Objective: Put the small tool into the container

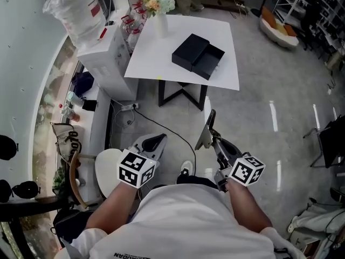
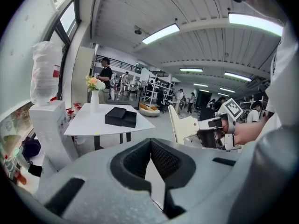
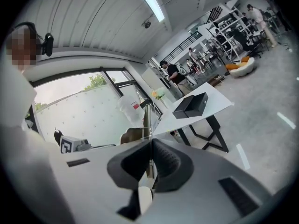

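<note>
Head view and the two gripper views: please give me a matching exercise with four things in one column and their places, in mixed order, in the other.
Things:
1. black container
2. flower vase
3. plastic bag
4. small tool

Places:
A. in the shut jaws of the right hand-held gripper
B. on top of the white cabinet
C. at a far corner of the white table
D. near the middle of the white table

Pairs: 1-D, 2-C, 3-B, 4-A

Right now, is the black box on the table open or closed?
Open. In the head view the black box shows its hollow inside; the lid lies next to it on the white table.
</note>
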{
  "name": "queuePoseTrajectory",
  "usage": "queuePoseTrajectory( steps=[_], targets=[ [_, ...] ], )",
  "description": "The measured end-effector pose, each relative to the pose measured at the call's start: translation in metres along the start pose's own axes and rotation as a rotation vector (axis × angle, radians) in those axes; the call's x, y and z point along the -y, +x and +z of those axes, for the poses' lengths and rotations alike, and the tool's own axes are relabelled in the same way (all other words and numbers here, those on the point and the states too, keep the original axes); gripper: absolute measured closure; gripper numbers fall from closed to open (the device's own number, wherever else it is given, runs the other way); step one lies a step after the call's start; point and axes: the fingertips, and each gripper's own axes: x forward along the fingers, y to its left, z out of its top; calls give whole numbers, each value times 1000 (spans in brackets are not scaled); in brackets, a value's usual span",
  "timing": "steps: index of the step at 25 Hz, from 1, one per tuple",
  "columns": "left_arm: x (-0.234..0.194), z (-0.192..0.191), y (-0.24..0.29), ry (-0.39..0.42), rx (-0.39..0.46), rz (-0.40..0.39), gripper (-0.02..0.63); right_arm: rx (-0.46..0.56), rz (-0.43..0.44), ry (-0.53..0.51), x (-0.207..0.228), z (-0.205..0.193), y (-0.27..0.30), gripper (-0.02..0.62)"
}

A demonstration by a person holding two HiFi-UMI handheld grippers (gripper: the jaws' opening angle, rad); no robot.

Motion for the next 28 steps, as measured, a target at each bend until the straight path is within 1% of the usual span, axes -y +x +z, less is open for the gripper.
queuePoseTrajectory(
  steps=[4,9,14,21,28],
  targets=[
    [-12,29,34,11,7,1,597,11,20,-11,18,36,20,584],
    [-24,48,75,14,3,3,597,17,22,-4,50,68,42,584],
    [-32,59,102,-10,14,6,597,-6,20,3,71,79,58,584],
    [-40,53,120,-29,-34,-8,597,4,4,30,86,90,67,584],
    [-54,66,152,-7,-43,-68,597,8,-30,42,101,100,85,584]
  ],
)
